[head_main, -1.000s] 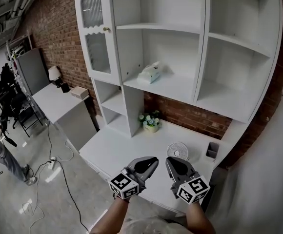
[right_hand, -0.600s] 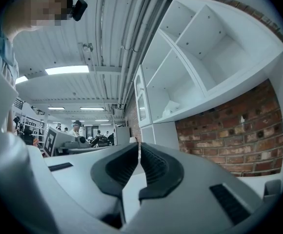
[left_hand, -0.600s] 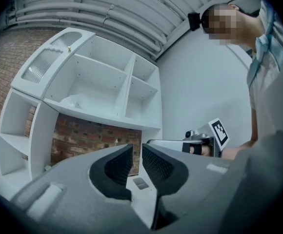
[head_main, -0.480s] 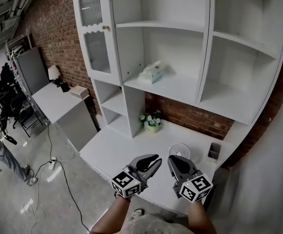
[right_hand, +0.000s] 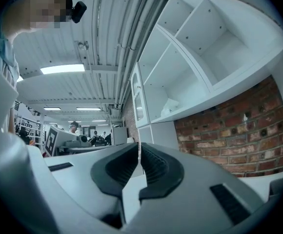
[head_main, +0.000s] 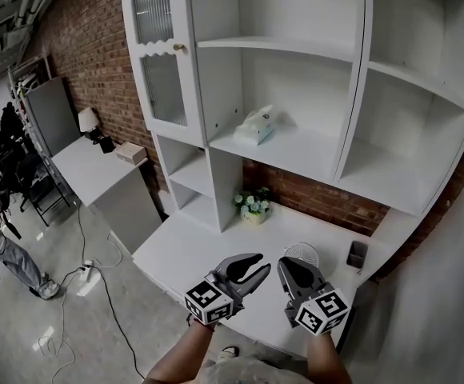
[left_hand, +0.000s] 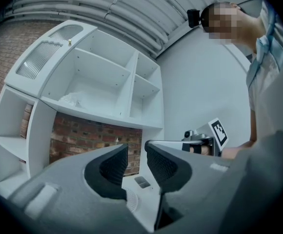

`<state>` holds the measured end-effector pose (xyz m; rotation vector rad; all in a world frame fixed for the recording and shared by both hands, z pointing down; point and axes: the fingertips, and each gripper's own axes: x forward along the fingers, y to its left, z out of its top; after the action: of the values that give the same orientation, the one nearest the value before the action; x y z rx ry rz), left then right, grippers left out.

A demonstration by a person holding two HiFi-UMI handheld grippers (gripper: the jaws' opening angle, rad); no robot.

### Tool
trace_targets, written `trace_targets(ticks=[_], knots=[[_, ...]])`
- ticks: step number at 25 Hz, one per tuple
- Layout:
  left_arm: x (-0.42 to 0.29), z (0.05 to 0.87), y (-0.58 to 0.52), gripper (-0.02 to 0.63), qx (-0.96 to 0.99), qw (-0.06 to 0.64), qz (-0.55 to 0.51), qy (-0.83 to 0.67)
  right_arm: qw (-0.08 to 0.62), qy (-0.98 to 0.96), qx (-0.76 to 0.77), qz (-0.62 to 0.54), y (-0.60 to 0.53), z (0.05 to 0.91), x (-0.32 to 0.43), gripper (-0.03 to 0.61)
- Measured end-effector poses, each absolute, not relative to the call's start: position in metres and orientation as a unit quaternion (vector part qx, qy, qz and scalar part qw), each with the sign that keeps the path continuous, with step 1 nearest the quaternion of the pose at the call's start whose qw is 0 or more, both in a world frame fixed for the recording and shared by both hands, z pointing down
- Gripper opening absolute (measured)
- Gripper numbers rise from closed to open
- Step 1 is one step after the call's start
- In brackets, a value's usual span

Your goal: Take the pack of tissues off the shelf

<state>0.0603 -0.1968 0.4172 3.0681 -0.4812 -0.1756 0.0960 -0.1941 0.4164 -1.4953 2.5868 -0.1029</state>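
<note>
The pack of tissues is pale with a tuft of tissue on top. It lies on the middle shelf of the white wall unit, far above and beyond both grippers. It also shows as a small pale lump in the left gripper view and the right gripper view. My left gripper hangs over the desk's front edge; its jaws have just been opening and nothing is between them. Beside it my right gripper is shut and empty.
On the white desk stand a small round fan, a pot of flowers and a dark cup. A glazed cabinet door flanks the shelf on the left. A grey side table with a lamp, cables and people lie further left.
Both grippers have moved a little forward over the desk edge. The left jaws, shut a second ago, now stand apart. The right jaws stay shut.
</note>
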Motion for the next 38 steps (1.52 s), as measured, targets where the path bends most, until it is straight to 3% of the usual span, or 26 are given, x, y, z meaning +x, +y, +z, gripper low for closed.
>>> trace_targets(ticks=[27, 38], knots=[[0.049, 0.380, -0.276, 0.222, 0.982, -0.041, -0.033, -0.181, 0.075, 0.860, -0.504, -0.033, -0.241, 0.413, 0.101, 0.018], [0.048, 0.367, -0.306, 0.241, 0.982, -0.055, -0.023, -0.177, 0.055, 0.872, -0.486, -0.012, -0.282, 0.394, 0.086, 0.018]])
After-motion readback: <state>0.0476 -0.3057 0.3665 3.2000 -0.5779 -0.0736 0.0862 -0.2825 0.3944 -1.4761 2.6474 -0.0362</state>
